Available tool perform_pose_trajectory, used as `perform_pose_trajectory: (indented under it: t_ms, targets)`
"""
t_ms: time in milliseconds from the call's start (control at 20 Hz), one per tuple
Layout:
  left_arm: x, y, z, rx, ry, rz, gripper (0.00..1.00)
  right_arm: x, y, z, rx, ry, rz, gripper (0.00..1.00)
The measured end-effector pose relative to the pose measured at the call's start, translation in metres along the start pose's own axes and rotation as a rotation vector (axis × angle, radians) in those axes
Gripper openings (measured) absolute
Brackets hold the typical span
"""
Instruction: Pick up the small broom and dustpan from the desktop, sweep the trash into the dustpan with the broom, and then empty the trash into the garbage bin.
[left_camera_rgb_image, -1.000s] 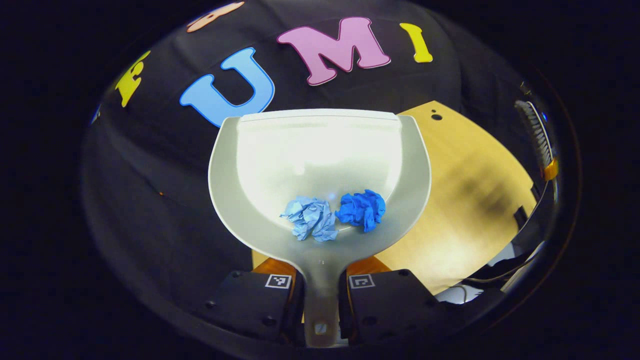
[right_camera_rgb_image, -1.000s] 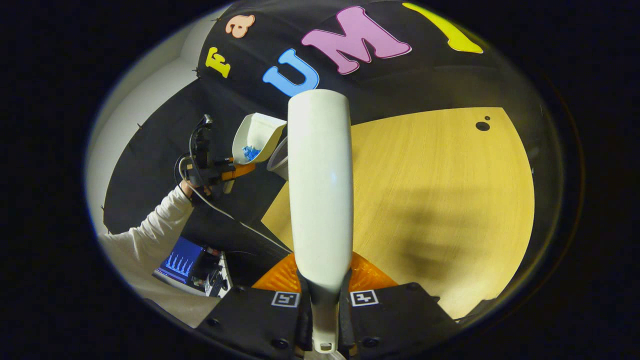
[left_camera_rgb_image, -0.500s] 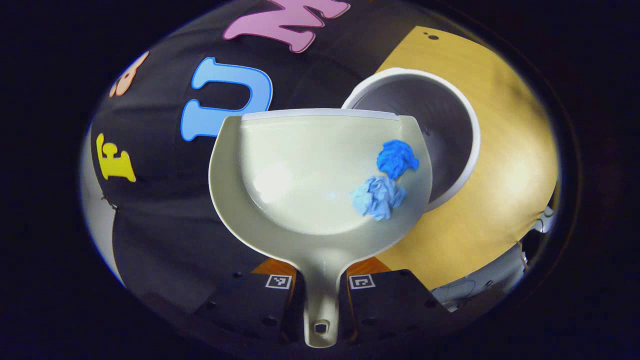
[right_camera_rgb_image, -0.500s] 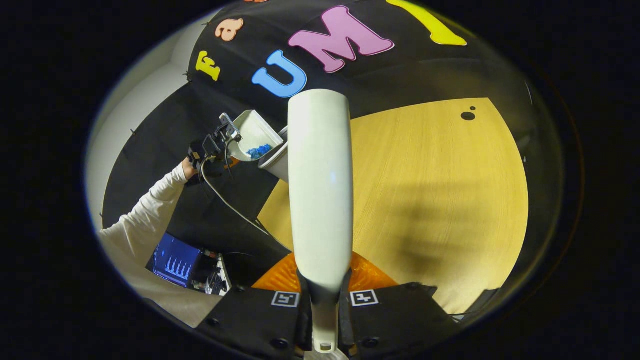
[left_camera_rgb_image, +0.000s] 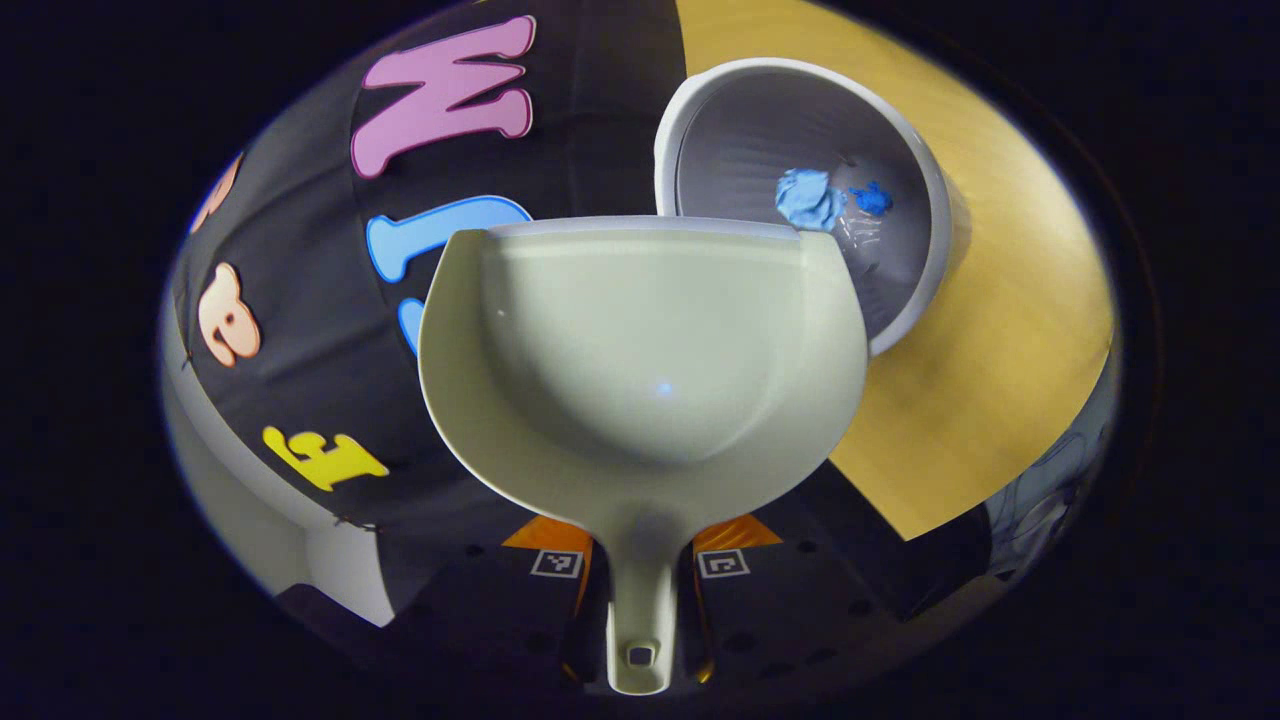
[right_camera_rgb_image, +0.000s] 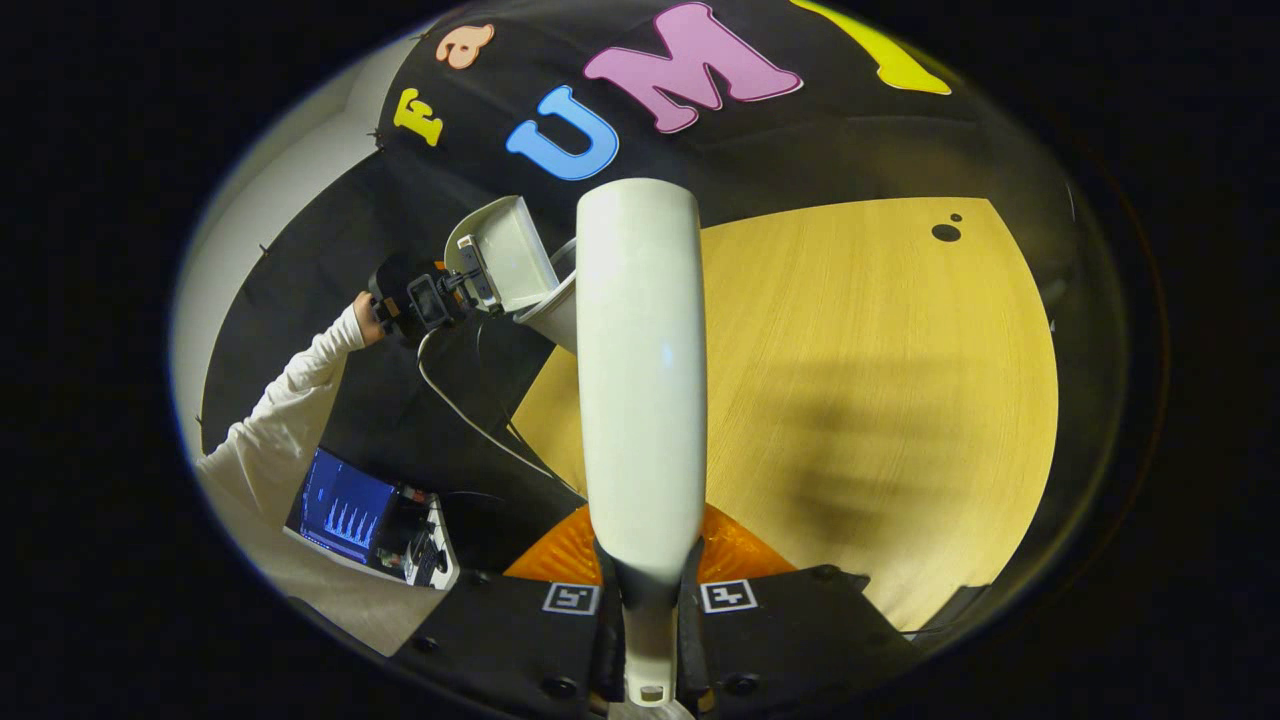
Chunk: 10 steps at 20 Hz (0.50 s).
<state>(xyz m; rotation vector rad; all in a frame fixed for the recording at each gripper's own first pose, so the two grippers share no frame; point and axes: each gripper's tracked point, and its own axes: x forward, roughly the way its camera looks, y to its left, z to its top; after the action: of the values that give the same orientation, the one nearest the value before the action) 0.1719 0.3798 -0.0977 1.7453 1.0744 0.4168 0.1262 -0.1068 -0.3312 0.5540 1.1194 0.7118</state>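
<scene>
Blue trash (left_camera_rgb_image: 810, 197) lies in the bin (left_camera_rgb_image: 935, 250); keep the left gripper (left_camera_rgb_image: 640, 580) clamped on the tipped dustpan (left_camera_rgb_image: 640, 350), the right gripper (right_camera_rgb_image: 648, 600) clamped on the broom (right_camera_rgb_image: 640, 370).

1. We see a recording booth, not a lived-in room: black cloth (right_camera_rgb_image: 800, 160) hangs as the back wall behind a bare wooden table (right_camera_rgb_image: 880, 400).
2. We also see a lit screen (right_camera_rgb_image: 340, 505) with cables beside the table, and a plain pale wall (right_camera_rgb_image: 260, 220) beyond the cloth.
</scene>
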Motion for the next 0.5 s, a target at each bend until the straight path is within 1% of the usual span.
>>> perform_pose_trajectory:
  t_ms: [50,100,200,250,350,500]
  targets:
    - [0.004,0.001,-0.004,0.025,-0.007,0.047,0.25,0.002,0.002,-0.001,-0.006,0.008,0.004,0.22]
    - [0.007,0.000,-0.005,0.038,-0.013,0.078,0.25,0.004,0.003,-0.001,-0.011,0.017,0.007,0.22]
    - [0.006,0.003,-0.004,0.033,-0.024,0.099,0.25,0.007,0.004,-0.002,-0.020,0.031,0.010,0.22]
    - [0.007,0.002,-0.005,0.007,-0.022,0.092,0.25,0.009,0.006,-0.002,-0.024,0.036,0.012,0.22]
    - [0.006,-0.003,-0.005,-0.120,-0.015,0.042,0.25,0.011,0.008,-0.001,-0.026,0.043,0.017,0.22]
    - [0.001,-0.015,0.003,-0.390,-0.042,-0.064,0.25,0.019,0.003,0.008,-0.024,0.035,-0.014,0.22]
